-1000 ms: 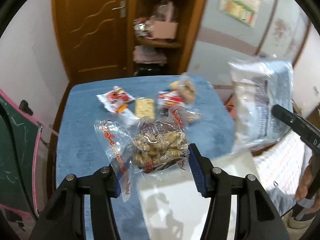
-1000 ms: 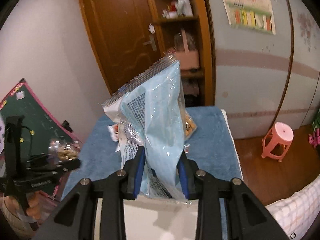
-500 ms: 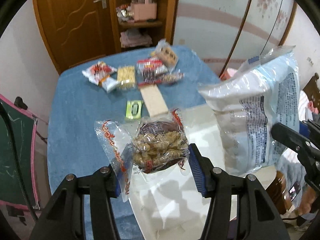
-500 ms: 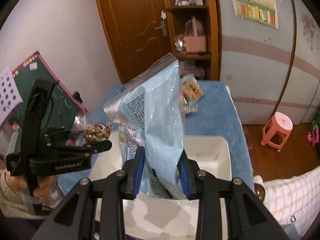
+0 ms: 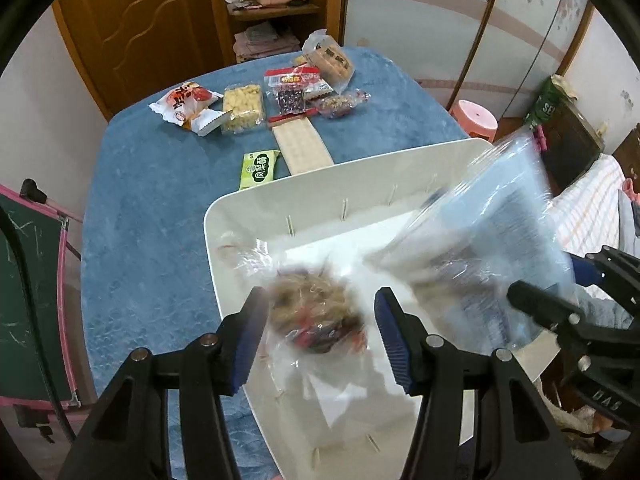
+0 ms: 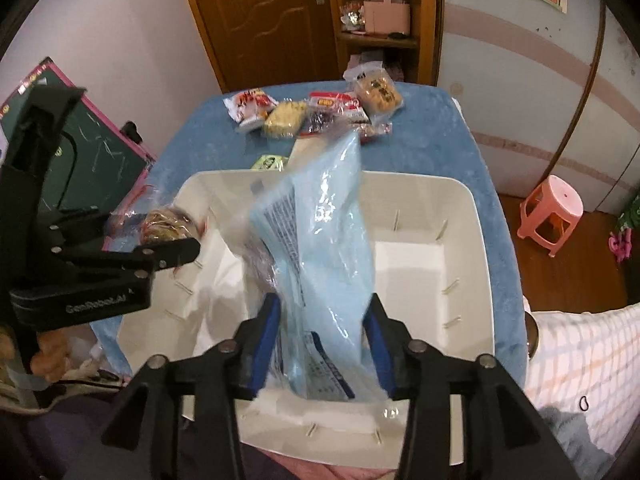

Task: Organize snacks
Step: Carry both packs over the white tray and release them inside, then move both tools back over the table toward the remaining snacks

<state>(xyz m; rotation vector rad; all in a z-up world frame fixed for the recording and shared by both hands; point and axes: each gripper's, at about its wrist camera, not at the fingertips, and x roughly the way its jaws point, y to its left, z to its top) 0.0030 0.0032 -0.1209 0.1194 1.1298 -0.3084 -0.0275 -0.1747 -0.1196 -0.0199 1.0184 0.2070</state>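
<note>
A white plastic bin [image 5: 248, 216] [image 6: 468, 216] sits on the blue table. My left gripper [image 5: 320, 320] stands open over the bin's left side, and a clear bag of nuts [image 5: 316, 316] is blurred between its spread jaws, dropping into the bin. In the right wrist view the left gripper [image 6: 176, 252] is beside the nut bag [image 6: 168, 224]. My right gripper [image 6: 322, 336] is open over the bin, and a large pale blue snack bag [image 6: 324, 232] [image 5: 492, 248] is blurred and tilted between its jaws, slipping down.
Several snack packs lie at the table's far end: a red-and-white pack [image 5: 184, 102], a yellow biscuit tray [image 5: 243, 108], a dark fruit bag [image 5: 292, 92], a cookie bag [image 5: 330, 58], a wafer [image 5: 302, 148], a green packet [image 5: 259, 168]. A pink stool [image 6: 550, 212] stands at right.
Both grippers moved forward over the white bin and opened. The nut bag and the blue bag, held a moment ago, are now loose and falling.
</note>
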